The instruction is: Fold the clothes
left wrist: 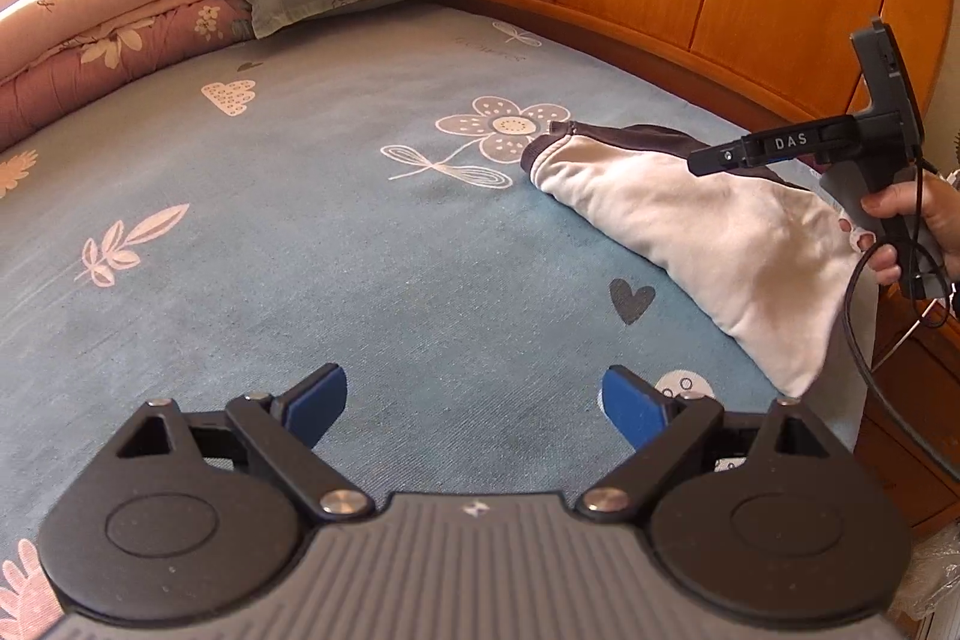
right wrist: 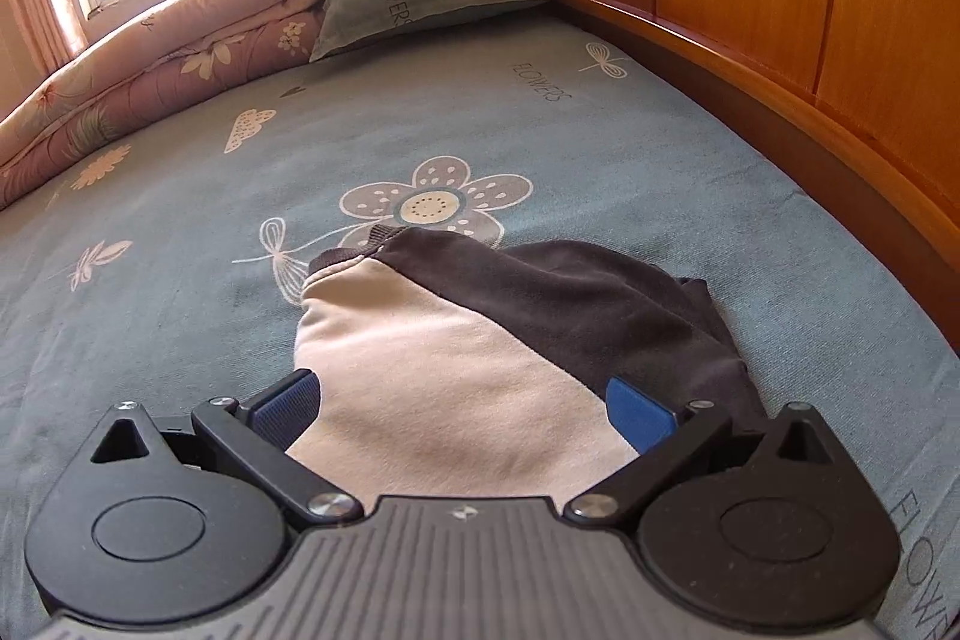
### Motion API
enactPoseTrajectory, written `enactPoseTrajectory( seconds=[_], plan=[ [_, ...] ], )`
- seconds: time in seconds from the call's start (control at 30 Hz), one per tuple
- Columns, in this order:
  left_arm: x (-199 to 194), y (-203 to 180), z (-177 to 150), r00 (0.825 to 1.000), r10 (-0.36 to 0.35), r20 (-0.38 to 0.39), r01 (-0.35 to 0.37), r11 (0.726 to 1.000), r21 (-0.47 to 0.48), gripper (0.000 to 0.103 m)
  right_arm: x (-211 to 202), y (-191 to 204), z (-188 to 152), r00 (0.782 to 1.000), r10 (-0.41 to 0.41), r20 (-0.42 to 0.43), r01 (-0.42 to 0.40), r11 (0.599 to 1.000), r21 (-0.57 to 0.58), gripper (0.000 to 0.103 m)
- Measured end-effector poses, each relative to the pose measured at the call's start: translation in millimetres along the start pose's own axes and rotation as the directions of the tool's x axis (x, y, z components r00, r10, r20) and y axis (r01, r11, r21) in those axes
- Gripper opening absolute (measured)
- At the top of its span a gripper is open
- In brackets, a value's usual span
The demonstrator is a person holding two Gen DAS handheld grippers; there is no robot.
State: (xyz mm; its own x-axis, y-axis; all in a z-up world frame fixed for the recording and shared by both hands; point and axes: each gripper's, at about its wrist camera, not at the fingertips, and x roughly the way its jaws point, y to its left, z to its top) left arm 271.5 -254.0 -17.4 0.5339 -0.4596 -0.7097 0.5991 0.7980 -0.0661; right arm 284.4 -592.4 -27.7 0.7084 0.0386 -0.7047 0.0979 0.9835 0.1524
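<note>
My right claw (right wrist: 462,415) hangs spread over a cream-and-brown garment (right wrist: 480,358) bunched on the bed (right wrist: 180,250); left claw (left wrist: 474,409) is spread, empty. I should pinch one edge cleanly.

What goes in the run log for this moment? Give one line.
stage: pre-grasp | left gripper: open, over blue floral bedsheet | right gripper: open, above cream-and-dark-brown garment | garment: bunched, unfolded
</note>
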Motion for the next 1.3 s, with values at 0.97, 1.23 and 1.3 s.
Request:
enactPoseTrajectory(
  seconds=[0.97,1.23,1.3],
  plan=[
    [-115,-49,-28,0.958,0.01,0.286,-0.017,1.0,0.022,0.102,-119,60,-111,1.0,0.02,-0.018,-0.018,0.995,0.1,0.103],
    [-104,-81,-37,0.986,-0.038,0.161,0.033,0.999,0.034,0.102,-176,93,-143,0.996,-0.091,-0.008,0.091,0.994,0.063,0.103],
    [-105,-87,-42,0.988,-0.051,0.148,0.048,0.999,0.023,0.102,-186,100,-147,0.993,-0.117,-0.006,0.117,0.99,0.073,0.103]
  ],
)
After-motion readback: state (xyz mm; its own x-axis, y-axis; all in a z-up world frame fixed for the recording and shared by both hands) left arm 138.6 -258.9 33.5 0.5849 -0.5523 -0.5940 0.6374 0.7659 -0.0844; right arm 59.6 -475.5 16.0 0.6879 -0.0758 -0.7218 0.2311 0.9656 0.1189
